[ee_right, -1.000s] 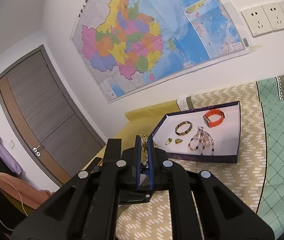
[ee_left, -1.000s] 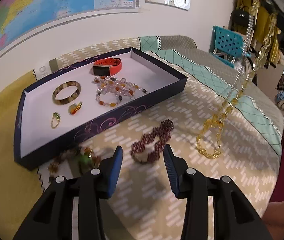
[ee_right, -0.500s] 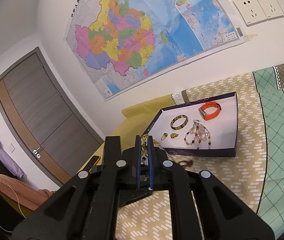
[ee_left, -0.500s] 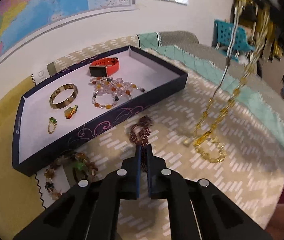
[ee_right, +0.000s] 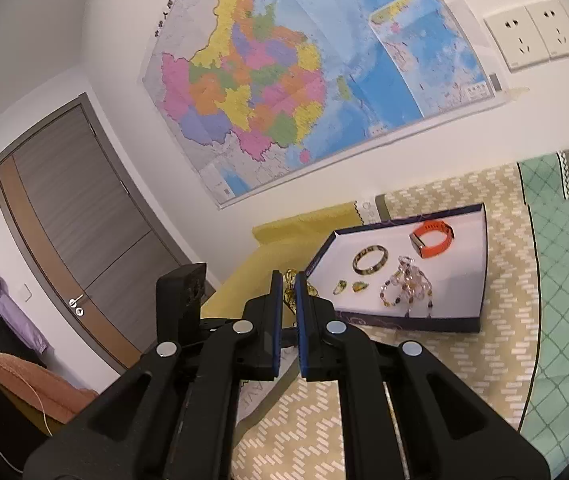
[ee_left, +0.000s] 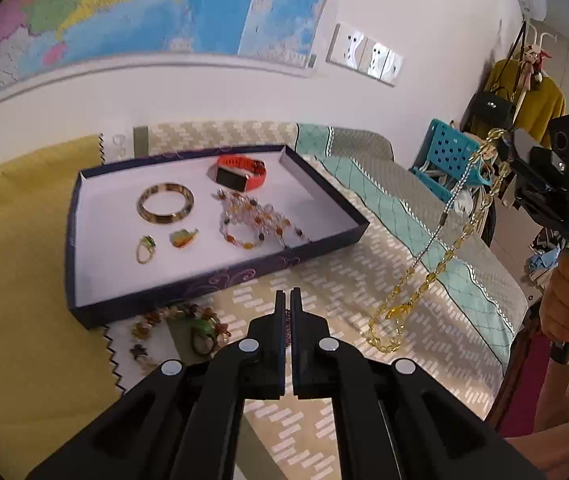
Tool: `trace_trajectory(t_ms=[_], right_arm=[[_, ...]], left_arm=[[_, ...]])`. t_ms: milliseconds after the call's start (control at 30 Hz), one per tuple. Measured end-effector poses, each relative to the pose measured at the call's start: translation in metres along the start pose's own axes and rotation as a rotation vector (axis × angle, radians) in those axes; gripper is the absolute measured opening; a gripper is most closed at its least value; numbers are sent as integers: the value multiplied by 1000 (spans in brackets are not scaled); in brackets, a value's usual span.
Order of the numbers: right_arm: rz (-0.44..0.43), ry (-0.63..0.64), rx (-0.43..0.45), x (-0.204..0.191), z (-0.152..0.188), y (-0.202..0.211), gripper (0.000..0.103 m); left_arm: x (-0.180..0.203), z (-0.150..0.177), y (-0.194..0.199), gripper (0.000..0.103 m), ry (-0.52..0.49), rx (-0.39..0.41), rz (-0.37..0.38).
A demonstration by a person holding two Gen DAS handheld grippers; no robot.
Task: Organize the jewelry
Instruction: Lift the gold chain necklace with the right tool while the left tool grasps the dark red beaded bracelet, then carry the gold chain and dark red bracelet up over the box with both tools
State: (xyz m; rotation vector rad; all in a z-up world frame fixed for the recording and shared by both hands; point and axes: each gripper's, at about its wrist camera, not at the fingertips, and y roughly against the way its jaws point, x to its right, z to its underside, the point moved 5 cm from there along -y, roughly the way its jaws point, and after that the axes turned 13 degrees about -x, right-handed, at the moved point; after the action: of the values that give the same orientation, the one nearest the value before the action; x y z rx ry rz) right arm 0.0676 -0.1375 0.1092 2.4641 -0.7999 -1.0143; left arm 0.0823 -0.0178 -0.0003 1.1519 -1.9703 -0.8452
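Right now the left gripper (ee_left: 287, 308), jaws pinched narrow on a barely visible purple beaded bracelet (ee_left: 287, 322), sits just below the box (ee_left: 220, 280) at frame centre, while the right gripper (ee_right: 289, 292), clamping the yellow necklace (ee_left: 436, 272), hangs farther right.
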Motion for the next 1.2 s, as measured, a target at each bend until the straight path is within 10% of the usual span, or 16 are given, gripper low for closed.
trace_trajectory(t_ms=[333,467,567,1033,1133,1200], right_arm=[[0,-16,-34,3,7,-10,7],[4,-24,-49,5,9,-14,7],[9,-27,-55,7,9,-17,7],[-2,-25,-48,4,6,-17,7],[-6,-27,-51,5,6,-17,7],[-8,-28,-55,5,7,-18,7]], left_arm=[[7,19,-49,28,-125,-134,-118],[6,20,-63,28,-151,-148,-153],[11,20,-66,2,-175,-152,-172],[-2,18,-27,1,-42,-89,-10],[3,23,-39,42,-55,-135,-22],[12,27,-45,46,-99,-144,-53]])
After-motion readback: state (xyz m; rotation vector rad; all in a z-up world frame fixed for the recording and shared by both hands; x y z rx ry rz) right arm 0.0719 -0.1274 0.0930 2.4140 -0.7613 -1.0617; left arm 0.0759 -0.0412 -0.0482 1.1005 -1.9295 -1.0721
